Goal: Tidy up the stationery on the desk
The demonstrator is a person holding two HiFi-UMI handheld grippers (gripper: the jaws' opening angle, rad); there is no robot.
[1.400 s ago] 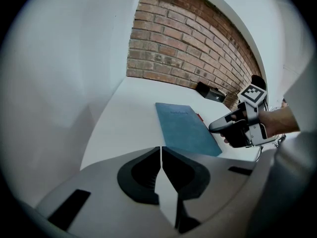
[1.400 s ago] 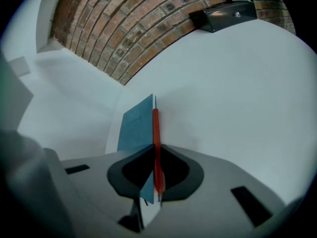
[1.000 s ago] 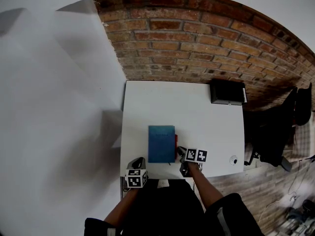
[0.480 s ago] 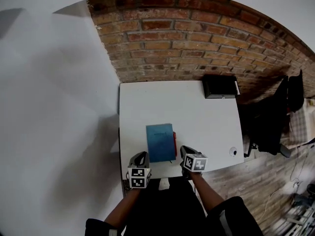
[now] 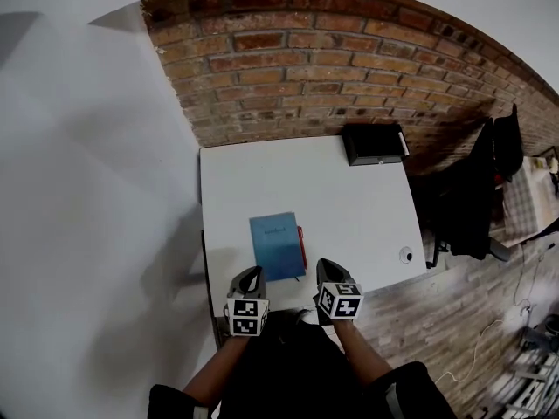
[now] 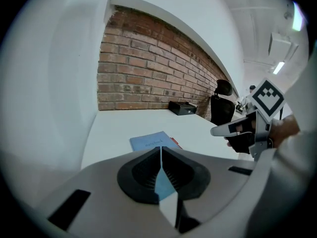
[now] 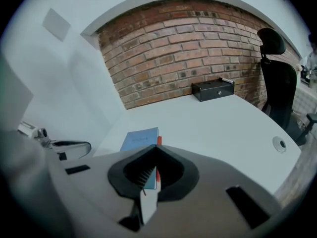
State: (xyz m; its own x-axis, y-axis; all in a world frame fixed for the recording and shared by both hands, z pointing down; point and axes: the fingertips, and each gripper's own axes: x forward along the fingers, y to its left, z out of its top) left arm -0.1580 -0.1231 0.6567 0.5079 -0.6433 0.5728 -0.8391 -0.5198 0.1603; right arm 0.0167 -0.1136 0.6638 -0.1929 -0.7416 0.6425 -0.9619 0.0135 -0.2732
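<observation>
Both grippers have pulled back from the blue notebook and risen since a second ago: the right gripper [image 5: 324, 267], then at the notebook's near right corner by the red edge, now hangs over the desk's near edge, and the left gripper [image 5: 251, 274] sits level with it on the other side. Left gripper view: jaws fully together, nothing between the pads. Right gripper view: likewise closed, nothing held. Neither tool touches anything. Blue notebook [image 5: 277, 247] lies flat on the white desk [image 5: 349, 199], just beyond and between the two grippers, long sides roughly parallel to the desk's sides. A thin red item [image 5: 302, 248] shows along its right side, touching or tucked under it; cannot tell which, nor what it is. Further right, near the desk's right edge, a small round grommet [image 5: 405, 255]. At the far right corner, against the brick wall [image 5: 306, 68], a black box [image 5: 374, 143], well apart from the notebook; lid down, a pale pen-like thing on top in the right gripper view. Office chair [image 5: 467, 199] beyond the desk's right side. Judgement: the withdrawal with empty, closed jaws suggests the notebook step is finished; no loose stationery visible elsewhere on the desk, so the tidying looks at or near its end.
</observation>
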